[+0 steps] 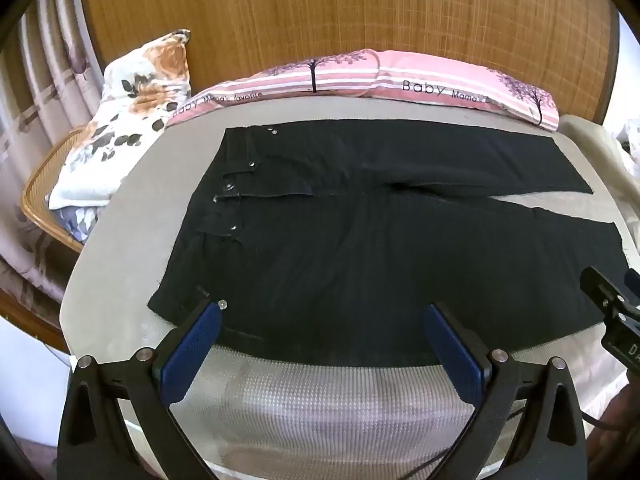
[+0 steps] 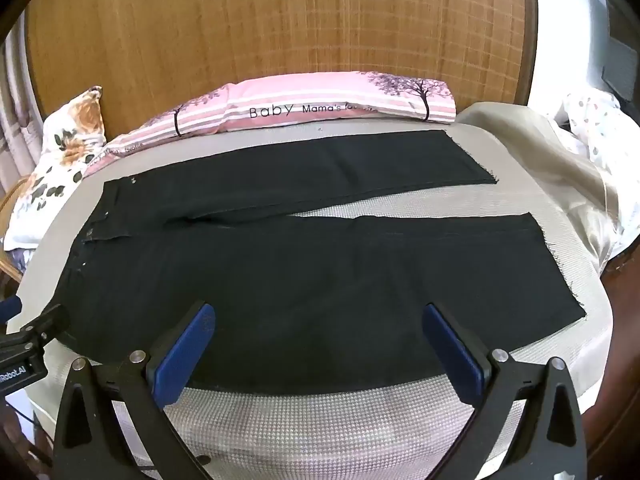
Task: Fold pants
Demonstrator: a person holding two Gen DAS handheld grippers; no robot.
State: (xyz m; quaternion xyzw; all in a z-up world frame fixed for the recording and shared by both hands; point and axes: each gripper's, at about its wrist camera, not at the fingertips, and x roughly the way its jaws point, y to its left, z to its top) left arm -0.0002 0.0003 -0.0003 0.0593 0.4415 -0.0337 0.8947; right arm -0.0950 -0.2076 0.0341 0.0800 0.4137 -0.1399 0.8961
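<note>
With the left gripper [image 1: 322,322] and right gripper [image 2: 318,322] both fully open and empty above the flat pants [image 2: 304,280], pinching only the top layer would bunch the fold.

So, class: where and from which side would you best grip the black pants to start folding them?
Grip the near leg's long edge, coming from the near side. The pants lie flat, legs side by side, and that edge lies just ahead of both open claws.

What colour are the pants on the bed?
Black pants, with small silver snaps at the waist; clearest in the right wrist view.
</note>
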